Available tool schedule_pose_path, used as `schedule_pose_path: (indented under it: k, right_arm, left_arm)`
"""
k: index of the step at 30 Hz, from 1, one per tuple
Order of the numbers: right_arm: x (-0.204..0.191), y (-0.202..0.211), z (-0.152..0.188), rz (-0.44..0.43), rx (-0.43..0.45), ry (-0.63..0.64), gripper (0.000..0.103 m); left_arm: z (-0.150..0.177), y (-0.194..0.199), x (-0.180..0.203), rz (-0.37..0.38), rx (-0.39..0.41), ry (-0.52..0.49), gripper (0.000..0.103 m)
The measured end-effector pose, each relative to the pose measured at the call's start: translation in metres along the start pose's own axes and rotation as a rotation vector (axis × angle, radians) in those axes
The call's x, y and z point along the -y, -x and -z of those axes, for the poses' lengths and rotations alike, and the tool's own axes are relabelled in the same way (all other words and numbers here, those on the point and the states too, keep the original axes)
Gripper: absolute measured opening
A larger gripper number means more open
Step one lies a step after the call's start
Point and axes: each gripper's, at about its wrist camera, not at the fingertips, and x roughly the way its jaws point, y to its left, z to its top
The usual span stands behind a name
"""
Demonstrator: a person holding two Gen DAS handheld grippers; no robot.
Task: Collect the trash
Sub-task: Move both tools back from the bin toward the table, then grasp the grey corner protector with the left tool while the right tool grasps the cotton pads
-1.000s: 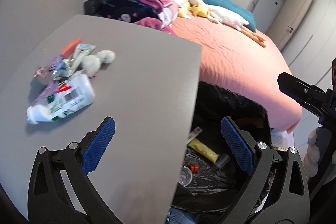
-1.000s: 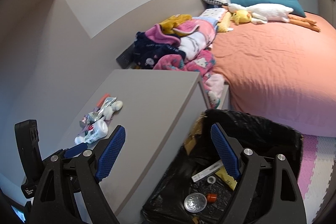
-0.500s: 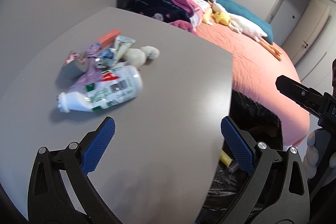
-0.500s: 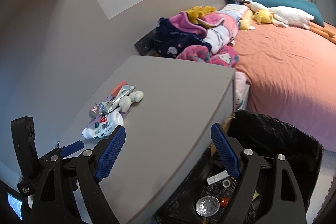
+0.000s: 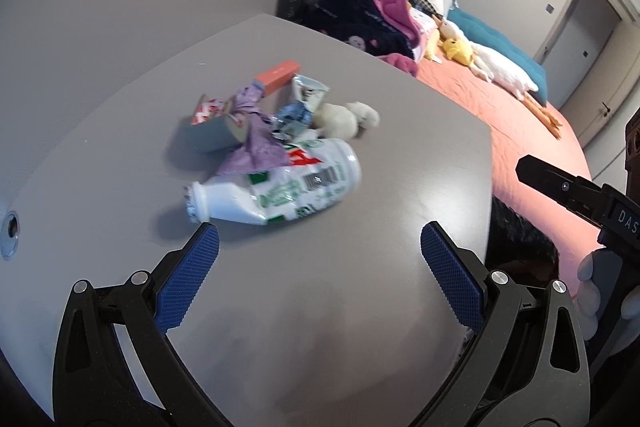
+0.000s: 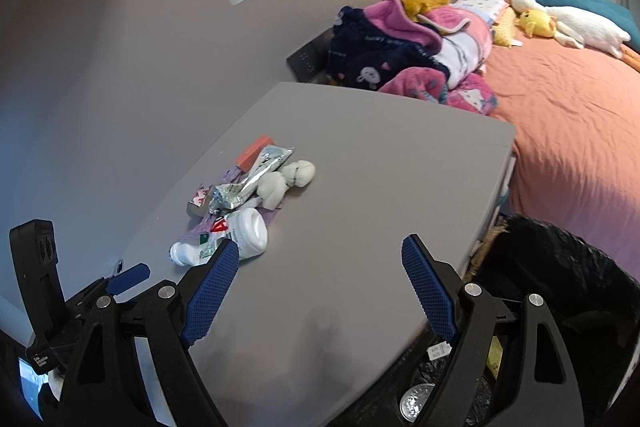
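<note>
Left wrist view
- left claw (image 5: 318, 241): standing wide open, nothing between the pads, hanging over the tabletop (image 5: 360, 307) just short of the trash.
- trash pile: sitting mid-tabletop; white bottle (image 5: 276, 187) lying on its side nearest the claw, neck pointing left.
- behind bottle: purple wrapper (image 5: 256, 143), crumpled foil pouch (image 5: 298, 111), white tissue wads (image 5: 348, 117), orange box (image 5: 278, 75), small grey box (image 5: 212, 133), all touching or overlapping.
- risk, roll: bottle is lying round side down, so a pad nudging it could be sending it rolling toward the tabletop edge.
- risk, snag: wrapper is draping onto the bottle, so lifting the bottle may be dragging light scraps along and dropping them short of the bin.
- in the way: nothing lying between claw and bottle.
- right claw seen here (image 5: 560, 187): only one black finger showing at right edge, over the bed (image 5: 520, 131).

Right wrist view
- right claw (image 6: 320, 279): jaws spread wide, empty, hovering over bare tabletop near the front edge.
- bottle: lying just past the left pad, partly hidden by it.
- bin: black-lined trash bin (image 6: 560, 267) standing right of the tabletop, some trash already inside.
- risk, clash: both claws are aiming at the same small pile, left claw's body sitting close at lower left, so they could be bumping.
- risk, miss: bin mouth sits below the tabletop edge, so an early release may be landing on the floor.
- around: heap of clothes (image 6: 408, 51), pillows and soft toys (image 6: 560, 19) on the bed, well apart, not blocking.
</note>
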Motion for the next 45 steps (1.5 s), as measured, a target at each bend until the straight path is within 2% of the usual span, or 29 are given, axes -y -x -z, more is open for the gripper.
schedule_pose_path:
  k: [21,40,42,43,44,45]
  right_arm:
    - [-0.034,-0.098,-0.034,0.017,-0.074,0.079,0.084]
    - [-0.05,-0.169,-0.05,0.09,-0.15,0.148,0.084]
    - [-0.052,-0.173,-0.05,0.082,-0.166,0.159,0.077]
    - [-0.054,-0.175,-0.05,0.068,-0.176,0.162,0.07]
    - [-0.054,-0.176,-0.05,0.053,-0.184,0.162,0.063]
    - [-0.055,-0.176,-0.05,0.046,-0.186,0.16,0.062]
  left_arm:
    - [-0.041,-0.049,-0.078,-0.07,-0.025,0.079,0.097]
    - [-0.065,-0.091,-0.103,-0.064,-0.078,0.071,0.097]
    - [-0.066,-0.094,-0.103,-0.063,-0.078,0.063,0.097]
    - [-0.066,-0.096,-0.103,-0.067,-0.078,0.055,0.096]
    - [-0.067,-0.098,-0.102,-0.065,-0.08,0.047,0.093]
    - [-0.066,-0.099,-0.101,-0.061,-0.082,0.038,0.085]
